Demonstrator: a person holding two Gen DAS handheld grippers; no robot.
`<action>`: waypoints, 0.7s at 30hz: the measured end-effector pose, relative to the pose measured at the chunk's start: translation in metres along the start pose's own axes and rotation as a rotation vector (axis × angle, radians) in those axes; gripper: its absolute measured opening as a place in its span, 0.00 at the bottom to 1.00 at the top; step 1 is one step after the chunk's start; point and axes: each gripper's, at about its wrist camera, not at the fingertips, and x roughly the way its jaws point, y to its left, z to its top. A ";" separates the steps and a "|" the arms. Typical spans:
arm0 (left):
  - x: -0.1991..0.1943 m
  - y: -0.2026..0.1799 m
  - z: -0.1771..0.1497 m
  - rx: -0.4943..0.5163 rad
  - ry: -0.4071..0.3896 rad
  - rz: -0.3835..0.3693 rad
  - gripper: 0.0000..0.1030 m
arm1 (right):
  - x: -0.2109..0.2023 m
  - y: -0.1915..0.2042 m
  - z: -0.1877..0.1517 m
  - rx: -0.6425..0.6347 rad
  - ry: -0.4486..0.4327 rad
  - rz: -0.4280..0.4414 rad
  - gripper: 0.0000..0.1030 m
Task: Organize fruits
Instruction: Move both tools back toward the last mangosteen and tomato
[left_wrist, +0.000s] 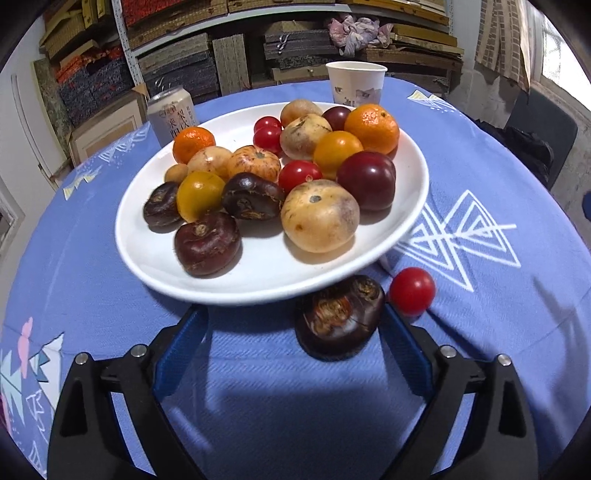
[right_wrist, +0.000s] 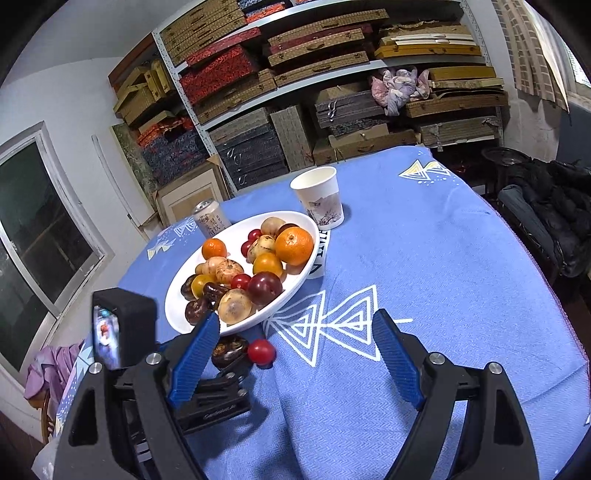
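A white plate (left_wrist: 258, 280) on the blue tablecloth holds several fruits: oranges, cherry tomatoes, plums, tan fruits and dark water chestnuts. A loose dark water chestnut (left_wrist: 338, 317) lies on the cloth just in front of the plate, with a loose red cherry tomato (left_wrist: 412, 291) to its right. My left gripper (left_wrist: 293, 325) is open, low over the cloth, with the chestnut between its fingers near the right one. My right gripper (right_wrist: 293, 343) is open and empty, higher, above the cloth right of the plate (right_wrist: 177, 314). The chestnut (right_wrist: 229, 350) and tomato (right_wrist: 260, 351) show there too.
A paper cup (left_wrist: 356, 83) stands behind the plate and a drink can (left_wrist: 171, 112) at its back left. Shelves of boxes fill the background. The left gripper's body (right_wrist: 122, 332) sits at the right view's lower left. A dark chair (right_wrist: 546, 218) stands at the right.
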 end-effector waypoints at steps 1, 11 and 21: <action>-0.005 0.002 -0.004 0.012 -0.012 0.008 0.89 | 0.000 0.001 0.000 -0.001 0.004 0.002 0.83; -0.034 0.049 -0.030 -0.108 -0.010 -0.035 0.88 | 0.000 0.007 -0.001 -0.024 0.004 0.008 0.83; -0.016 0.023 -0.017 -0.057 -0.023 -0.016 0.84 | 0.000 0.004 0.000 -0.017 0.009 0.007 0.83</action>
